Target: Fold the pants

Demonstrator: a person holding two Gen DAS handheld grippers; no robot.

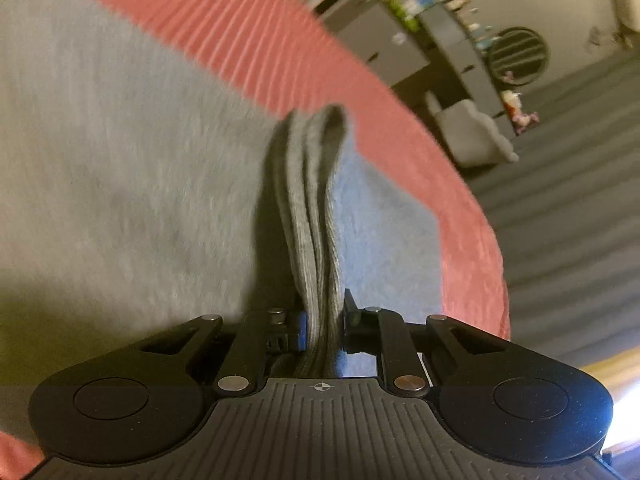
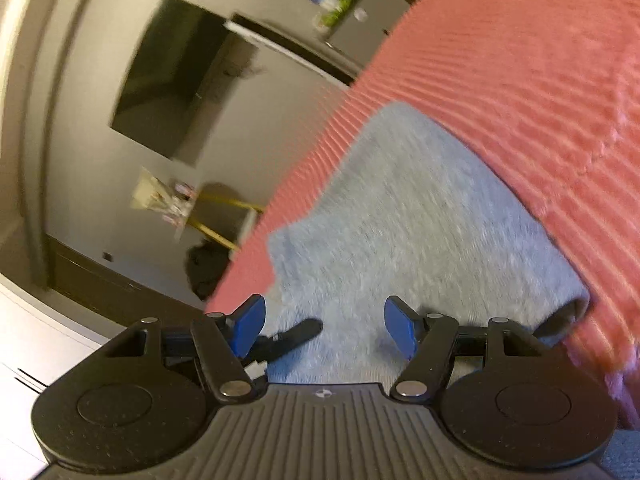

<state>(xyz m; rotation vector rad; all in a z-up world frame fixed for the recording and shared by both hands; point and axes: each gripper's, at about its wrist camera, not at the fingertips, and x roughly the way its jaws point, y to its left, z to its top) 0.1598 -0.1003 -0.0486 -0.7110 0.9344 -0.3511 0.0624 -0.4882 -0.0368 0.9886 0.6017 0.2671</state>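
Note:
Grey pants (image 1: 120, 168) lie spread on a pink ribbed bedspread (image 1: 248, 32). My left gripper (image 1: 324, 320) is shut on a bunched, ribbed edge of the pants (image 1: 312, 200), which rises as a folded strip in front of the camera. In the right wrist view the pants (image 2: 420, 220) lie flat on the bedspread (image 2: 520, 60). My right gripper (image 2: 324, 324) is open and empty just above the pants, its blue pads (image 2: 250, 320) apart.
The bed edge runs diagonally in both views. Beyond it in the left wrist view are a dark shelf unit (image 1: 452, 52) and grey carpet (image 1: 560, 200). The right wrist view shows a wall-mounted TV (image 2: 172, 76) and a dark object on the floor (image 2: 208, 268).

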